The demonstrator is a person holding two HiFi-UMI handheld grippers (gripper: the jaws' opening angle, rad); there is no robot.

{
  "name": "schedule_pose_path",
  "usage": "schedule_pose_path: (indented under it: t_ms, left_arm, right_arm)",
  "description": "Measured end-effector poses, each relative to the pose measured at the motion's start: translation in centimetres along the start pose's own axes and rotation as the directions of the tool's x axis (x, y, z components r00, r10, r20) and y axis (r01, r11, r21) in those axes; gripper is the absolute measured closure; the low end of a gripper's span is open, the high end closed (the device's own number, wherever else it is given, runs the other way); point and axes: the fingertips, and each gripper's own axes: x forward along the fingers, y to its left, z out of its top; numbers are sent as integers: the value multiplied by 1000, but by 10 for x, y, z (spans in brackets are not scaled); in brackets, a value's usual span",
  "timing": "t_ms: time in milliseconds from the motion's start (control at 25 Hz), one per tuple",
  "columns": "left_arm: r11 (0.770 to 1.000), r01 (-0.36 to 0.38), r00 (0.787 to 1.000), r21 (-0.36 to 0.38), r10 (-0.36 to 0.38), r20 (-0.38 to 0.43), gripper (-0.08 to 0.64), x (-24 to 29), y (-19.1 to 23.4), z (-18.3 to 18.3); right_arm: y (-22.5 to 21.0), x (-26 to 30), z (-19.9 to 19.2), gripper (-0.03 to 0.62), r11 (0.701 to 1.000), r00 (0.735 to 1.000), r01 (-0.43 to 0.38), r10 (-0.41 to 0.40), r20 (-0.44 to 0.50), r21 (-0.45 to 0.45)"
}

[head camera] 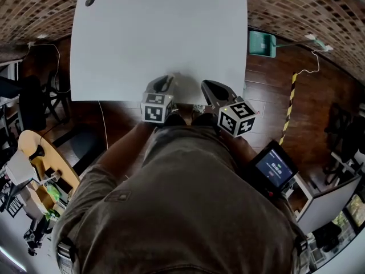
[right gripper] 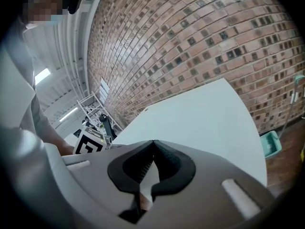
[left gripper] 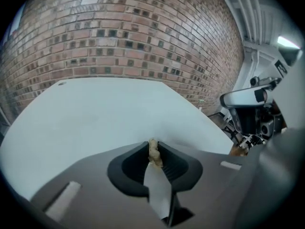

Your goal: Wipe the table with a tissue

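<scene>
The white table [head camera: 159, 33] fills the upper head view, and I see no tissue lying on it. Both grippers hang over its near edge. My left gripper [head camera: 165, 81] has its jaws pressed together, and the left gripper view shows a small crumpled beige scrap [left gripper: 153, 151] pinched at the tips of that gripper [left gripper: 152, 144]; it looks like a bit of tissue. My right gripper [head camera: 209, 87] sits just to the right, its jaws meeting at the tip [right gripper: 153, 142] with nothing between them. The left gripper's marker cube [right gripper: 89, 144] shows beside it.
A small dark hole [head camera: 89, 1] marks the table's far left corner. A teal bin [head camera: 262, 43] stands on the wooden floor right of the table, near a yellow-black striped pole [head camera: 289, 108]. A device with a lit screen [head camera: 275, 167] is at my right. A brick wall [left gripper: 124, 37] rises behind.
</scene>
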Motion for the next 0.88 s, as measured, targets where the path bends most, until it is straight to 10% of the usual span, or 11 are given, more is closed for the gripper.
schedule_pose_path:
  t_ms: [480,880]
  left_arm:
    - [982,-159,987,-104,161,8,503,-30,77,-13]
    - [992,-101,995,-71,101,-12,503,-29,35,-16]
  right_arm:
    - [22,27,11,580,997,998,-64,63,-25,-46]
    - [22,14,7,580,995,996,-89,88,-23,-41]
